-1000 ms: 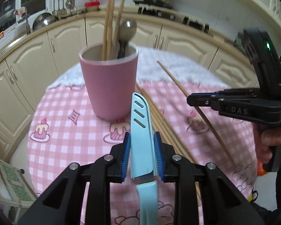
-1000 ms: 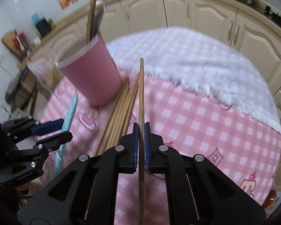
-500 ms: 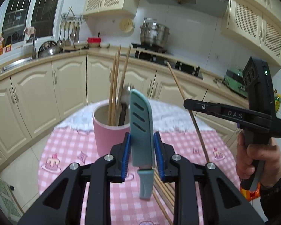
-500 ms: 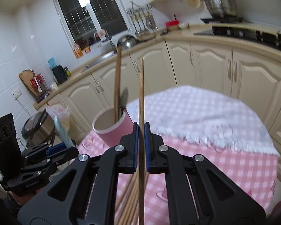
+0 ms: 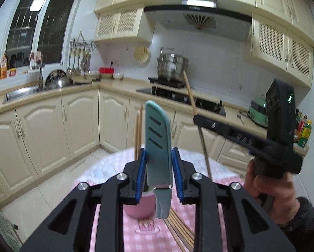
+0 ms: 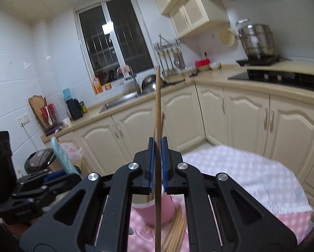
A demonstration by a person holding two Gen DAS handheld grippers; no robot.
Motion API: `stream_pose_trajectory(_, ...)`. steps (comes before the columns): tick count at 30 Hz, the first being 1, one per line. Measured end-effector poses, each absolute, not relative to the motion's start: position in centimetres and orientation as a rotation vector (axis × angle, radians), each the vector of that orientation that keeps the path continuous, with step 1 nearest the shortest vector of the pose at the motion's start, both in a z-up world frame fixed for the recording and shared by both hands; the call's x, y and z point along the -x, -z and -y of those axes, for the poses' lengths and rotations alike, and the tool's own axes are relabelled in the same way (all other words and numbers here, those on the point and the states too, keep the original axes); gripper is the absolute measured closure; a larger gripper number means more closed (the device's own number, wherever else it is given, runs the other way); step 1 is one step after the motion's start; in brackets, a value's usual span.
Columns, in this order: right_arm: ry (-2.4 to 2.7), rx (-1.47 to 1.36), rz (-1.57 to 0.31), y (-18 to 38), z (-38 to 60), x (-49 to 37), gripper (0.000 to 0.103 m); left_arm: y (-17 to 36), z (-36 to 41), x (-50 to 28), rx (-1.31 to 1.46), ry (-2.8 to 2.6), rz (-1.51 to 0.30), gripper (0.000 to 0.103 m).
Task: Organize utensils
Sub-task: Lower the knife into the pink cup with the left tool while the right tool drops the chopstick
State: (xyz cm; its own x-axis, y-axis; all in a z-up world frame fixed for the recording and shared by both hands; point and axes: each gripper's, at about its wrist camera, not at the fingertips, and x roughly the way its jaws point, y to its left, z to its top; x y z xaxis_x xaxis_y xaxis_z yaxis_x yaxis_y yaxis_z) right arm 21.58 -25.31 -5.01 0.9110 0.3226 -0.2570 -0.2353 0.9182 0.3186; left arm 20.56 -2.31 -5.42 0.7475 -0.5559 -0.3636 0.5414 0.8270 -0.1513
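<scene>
My left gripper (image 5: 158,166) is shut on a light blue knife (image 5: 158,142), blade upright, handle hanging down over the pink cup (image 5: 139,206). The cup stands on the pink checked tablecloth (image 5: 115,226) and holds upright chopsticks (image 5: 137,132). My right gripper (image 6: 157,163) is shut on a single wooden chopstick (image 6: 157,109), held upright above the cup (image 6: 157,214). The right gripper also shows in the left wrist view (image 5: 199,121), with its chopstick (image 5: 190,92). The left gripper and knife (image 6: 60,157) show at the left of the right wrist view.
A bundle of loose chopsticks (image 5: 180,229) lies on the cloth to the right of the cup, also in the right wrist view (image 6: 175,229). A white towel (image 6: 241,168) covers the far part of the round table. Kitchen cabinets (image 5: 52,130) surround it.
Both grippers have lifted and tilted up, so the knife and the chopstick went from lying towards the table to standing upright above the cup. Both stayed shut on their loads.
</scene>
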Motion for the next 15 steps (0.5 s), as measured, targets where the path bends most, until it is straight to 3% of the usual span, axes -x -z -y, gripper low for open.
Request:
stream_pose_trajectory(7, -0.320, -0.335, -0.224, 2.4, 24.1, -25.1, 0.096, 1.5, 1.9, -22.3, 0.008, 0.590, -0.314, 0.079)
stream_pose_trajectory(15, -0.309, -0.351, -0.191, 2.7, 22.8, -28.3, 0.096, 1.7, 2.2, -25.2, -0.009, 0.585, -0.340, 0.079)
